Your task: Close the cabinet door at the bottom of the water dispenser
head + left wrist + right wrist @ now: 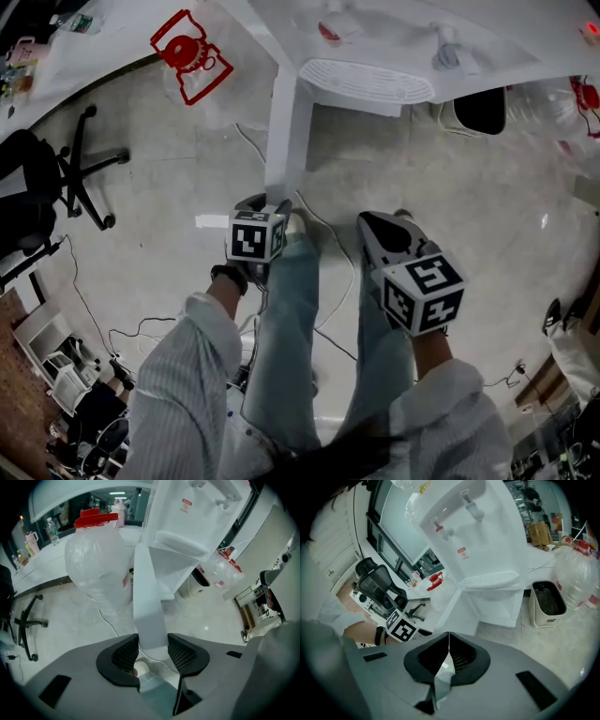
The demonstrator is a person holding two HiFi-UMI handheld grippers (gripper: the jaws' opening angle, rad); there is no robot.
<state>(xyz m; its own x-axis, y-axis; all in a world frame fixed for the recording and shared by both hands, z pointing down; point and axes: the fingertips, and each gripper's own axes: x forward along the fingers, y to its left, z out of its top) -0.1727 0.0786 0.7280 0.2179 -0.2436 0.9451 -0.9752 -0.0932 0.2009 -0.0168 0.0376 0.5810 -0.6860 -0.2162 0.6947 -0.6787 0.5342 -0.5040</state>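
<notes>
The white water dispenser (375,37) stands ahead, with its bottom cabinet door (289,122) swung out toward me and seen edge-on. My left gripper (264,200) is at the door's outer end. In the left gripper view the door (147,597) runs up between the open jaws of the left gripper (153,641); I cannot tell whether the pads touch it. My right gripper (380,225) hangs to the right of the door and apart from it. In the right gripper view its jaws (449,646) are shut with nothing between them, facing the dispenser (473,541) and the open cabinet.
A large clear water bottle with a red cap (192,56) lies left of the door. An office chair (56,178) stands at far left. A small bin (480,111) sits right of the dispenser. Cables (328,234) cross the floor by my legs (291,319).
</notes>
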